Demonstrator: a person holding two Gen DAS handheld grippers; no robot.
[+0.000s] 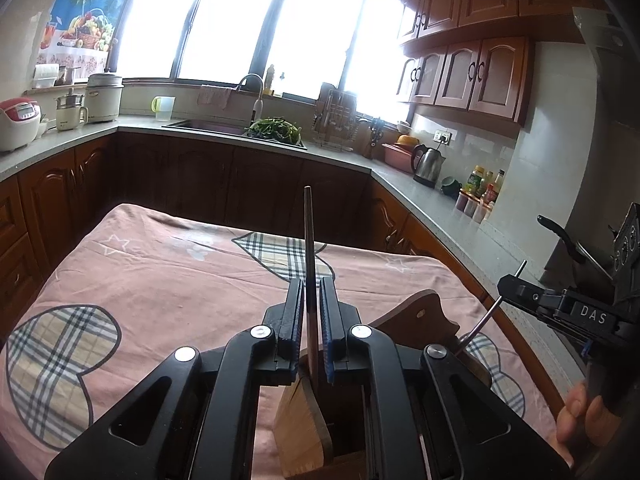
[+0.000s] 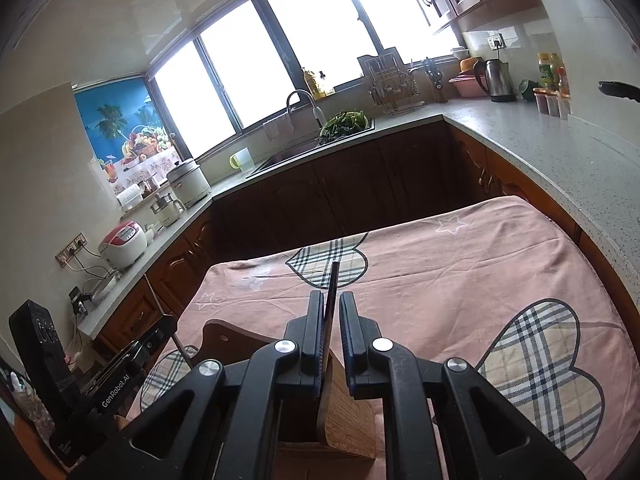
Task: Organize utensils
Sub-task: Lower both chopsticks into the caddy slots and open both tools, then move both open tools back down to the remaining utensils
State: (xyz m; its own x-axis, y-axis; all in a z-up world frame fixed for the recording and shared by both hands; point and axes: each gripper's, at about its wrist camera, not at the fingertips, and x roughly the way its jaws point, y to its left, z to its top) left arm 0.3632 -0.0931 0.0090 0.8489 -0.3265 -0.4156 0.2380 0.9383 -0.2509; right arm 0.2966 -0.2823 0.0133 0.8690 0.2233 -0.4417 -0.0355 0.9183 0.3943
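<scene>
A wooden utensil holder (image 1: 308, 416) stands on the surface under a pink cloth (image 1: 160, 280) printed with plaid hearts, directly below both grippers; its open top is mostly hidden by them, so what else sits inside cannot be told. A brown chopstick (image 1: 309, 248) stands nearly upright between the fingers of the left gripper (image 1: 309, 296), its lower end dropping into the holder and its tip pointing up; the fingers are parted a little with a gap on either side, so they do not clamp it. In the right wrist view a dark stick (image 2: 332, 296) likewise rises almost vertically from the holder (image 2: 344, 420) between the slightly parted fingers of the right gripper (image 2: 331, 312), leaning near the left finger; whether it touches cannot be told. Well beyond, a counter (image 1: 420, 188) carries a kettle (image 1: 427, 162), bottles (image 1: 482, 184), a dish rack (image 1: 338, 120) and a sink (image 1: 208, 125) with greens (image 1: 274, 128).
</scene>
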